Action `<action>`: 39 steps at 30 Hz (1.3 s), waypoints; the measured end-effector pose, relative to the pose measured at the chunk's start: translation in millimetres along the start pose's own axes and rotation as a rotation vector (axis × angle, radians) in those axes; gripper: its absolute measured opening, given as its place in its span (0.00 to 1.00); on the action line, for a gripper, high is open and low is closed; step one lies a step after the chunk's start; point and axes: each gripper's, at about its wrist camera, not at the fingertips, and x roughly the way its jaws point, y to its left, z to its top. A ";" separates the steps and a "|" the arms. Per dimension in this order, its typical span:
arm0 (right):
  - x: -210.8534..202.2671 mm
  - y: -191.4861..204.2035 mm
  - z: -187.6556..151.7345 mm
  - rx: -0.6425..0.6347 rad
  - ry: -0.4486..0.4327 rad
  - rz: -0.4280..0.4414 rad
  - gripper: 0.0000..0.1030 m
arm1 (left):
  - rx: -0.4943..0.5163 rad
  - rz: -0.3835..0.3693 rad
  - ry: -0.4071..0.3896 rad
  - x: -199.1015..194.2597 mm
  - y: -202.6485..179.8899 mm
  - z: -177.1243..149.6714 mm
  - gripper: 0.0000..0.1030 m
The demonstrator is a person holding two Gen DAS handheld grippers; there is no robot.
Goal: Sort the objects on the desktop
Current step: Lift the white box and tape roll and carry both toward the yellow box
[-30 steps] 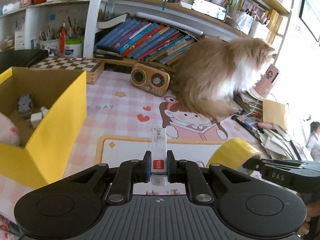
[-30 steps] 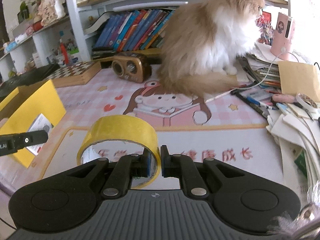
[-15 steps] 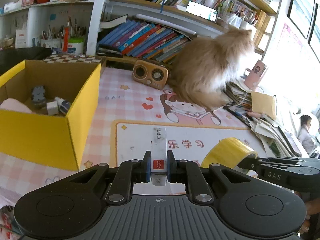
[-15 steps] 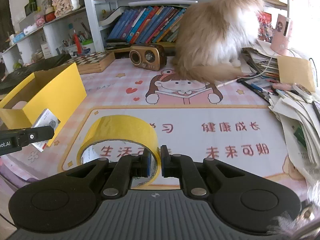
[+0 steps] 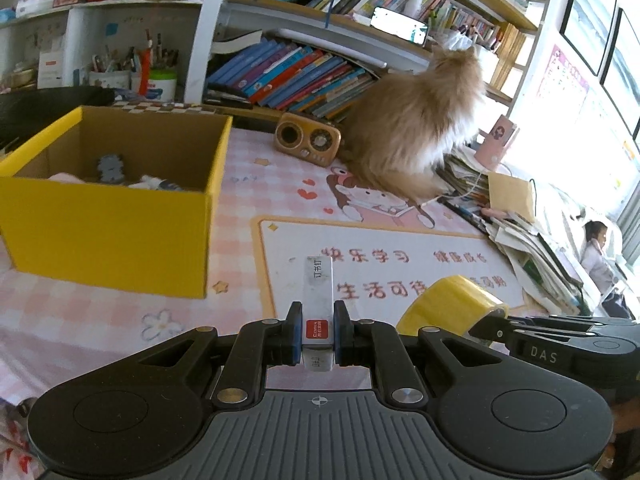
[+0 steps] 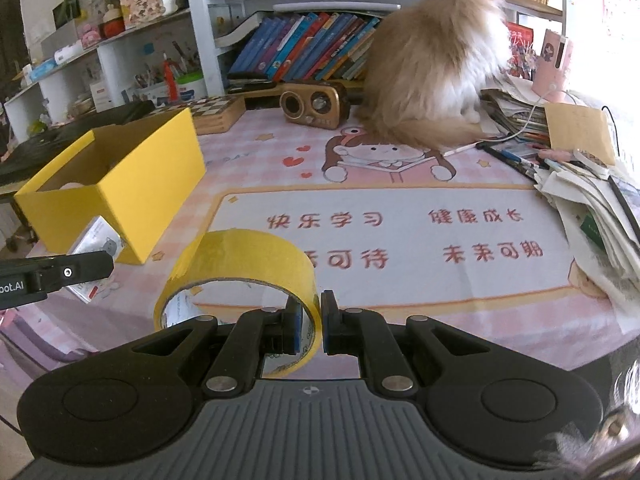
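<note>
The left gripper [image 5: 317,334] clamps a staple box [image 5: 318,300] near the yellow cardboard box [image 5: 108,232], while the right gripper [image 6: 310,328] pinches the yellow tape roll [image 6: 240,264] wall farther right.

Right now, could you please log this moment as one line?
left hand-held gripper: shut on staple box | right hand-held gripper: shut on yellow tape roll | yellow box: open, partly filled
</note>
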 end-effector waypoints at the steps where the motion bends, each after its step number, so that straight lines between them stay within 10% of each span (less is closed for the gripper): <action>1: -2.0 4.2 -2.5 0.001 0.001 0.000 0.08 | -0.001 0.002 0.003 -3.9 2.9 -2.3 0.13; 39: -13.1 153.1 -33.8 -0.198 0.042 0.213 0.08 | -0.175 0.197 -0.070 -114.7 103.4 -54.8 0.12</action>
